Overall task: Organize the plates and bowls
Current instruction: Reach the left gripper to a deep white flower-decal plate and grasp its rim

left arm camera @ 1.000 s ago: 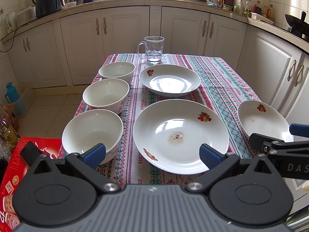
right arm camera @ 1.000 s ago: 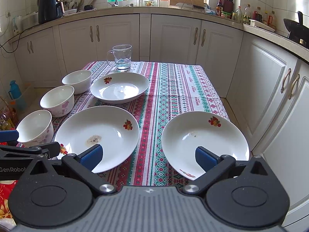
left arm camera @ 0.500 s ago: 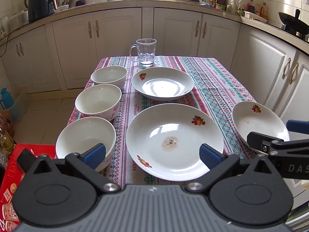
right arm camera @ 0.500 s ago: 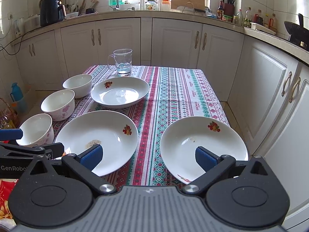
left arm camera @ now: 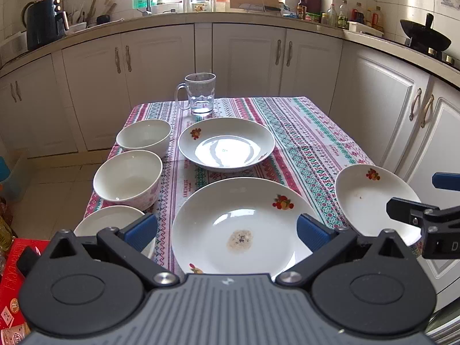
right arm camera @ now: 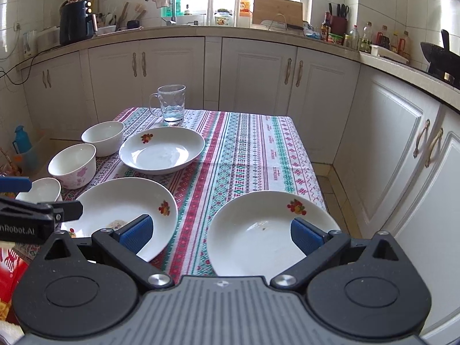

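Three white plates with fruit prints lie on the patterned tablecloth [left arm camera: 302, 132]: a large soiled plate [left arm camera: 241, 227] at the near edge, a far plate [left arm camera: 226, 143] behind it, and a right plate [right arm camera: 270, 233] at the near right. Three white bowls line the left edge: far bowl [left arm camera: 143, 136], middle bowl [left arm camera: 128, 174], near bowl [left arm camera: 109, 220]. My left gripper [left arm camera: 227, 231] stands open above the near rim of the large plate, holding nothing. My right gripper [right arm camera: 221, 234] stands open, its right finger over the right plate, holding nothing.
A glass mug [left arm camera: 199, 93] stands at the table's far end. White kitchen cabinets [right arm camera: 258, 72] surround the table on the far and right sides. A red box [left arm camera: 11, 284] lies low at the left. The right half of the cloth beyond the right plate is bare.
Both grippers have drawn back and tilted up. The dishes now sit lower and farther in both views, and more of the counter shows. Nothing on the table has moved.
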A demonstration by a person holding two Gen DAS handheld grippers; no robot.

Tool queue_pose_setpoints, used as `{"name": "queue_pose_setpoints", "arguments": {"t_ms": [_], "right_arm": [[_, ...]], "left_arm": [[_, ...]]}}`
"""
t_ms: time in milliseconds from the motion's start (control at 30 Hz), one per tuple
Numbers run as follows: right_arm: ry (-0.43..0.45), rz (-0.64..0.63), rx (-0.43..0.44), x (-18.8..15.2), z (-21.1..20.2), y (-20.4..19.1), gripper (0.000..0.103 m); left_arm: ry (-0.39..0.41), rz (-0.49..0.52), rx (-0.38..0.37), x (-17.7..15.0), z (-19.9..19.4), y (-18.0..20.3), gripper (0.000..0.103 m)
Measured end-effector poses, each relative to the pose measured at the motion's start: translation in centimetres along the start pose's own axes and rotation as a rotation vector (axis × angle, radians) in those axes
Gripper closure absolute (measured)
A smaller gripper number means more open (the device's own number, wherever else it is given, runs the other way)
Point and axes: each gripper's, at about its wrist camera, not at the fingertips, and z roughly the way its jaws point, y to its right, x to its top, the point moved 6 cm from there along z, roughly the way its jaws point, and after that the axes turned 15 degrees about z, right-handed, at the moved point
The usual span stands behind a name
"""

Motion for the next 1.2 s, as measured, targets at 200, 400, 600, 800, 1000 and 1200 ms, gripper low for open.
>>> {"name": "queue_pose_setpoints", "arguments": {"t_ms": [200,400,600,800,1000,1200], "right_arm": [[0.017,-0.054,0.019,0.0,-0.2,2.5,0.0],[-0.011,-0.06,0.03,-1.1,0.2,5.4,0.0],[-0.086,-0.074,0.084,-3.3,1.3,6.8,0.0],[-0.14,-0.08,0.117,-5.4,2.7,7.8,0.0],[-0.166,-0.044,0.09,-6.3,3.8,10.1,0.0],[-0.173,-0.072,0.043,-6.9,5.3,11.6,0.0]], "left_arm": [[0.034,0.038,-0.029,1.1,1.1,0.9,0.001],[0.019,0.07,-0.117,1.9,2.7,2.2,0.001],[-0.014,0.091,-0.197,2.7,4.1,3.9,0.001],[-0.024,0.139,-0.258,3.6,5.6,6.2,0.001],[0.001,0.204,-0.273,4.7,6.8,7.8,0.001],[-0.034,0.233,-0.324,5.7,8.4,9.2,0.001]]}}
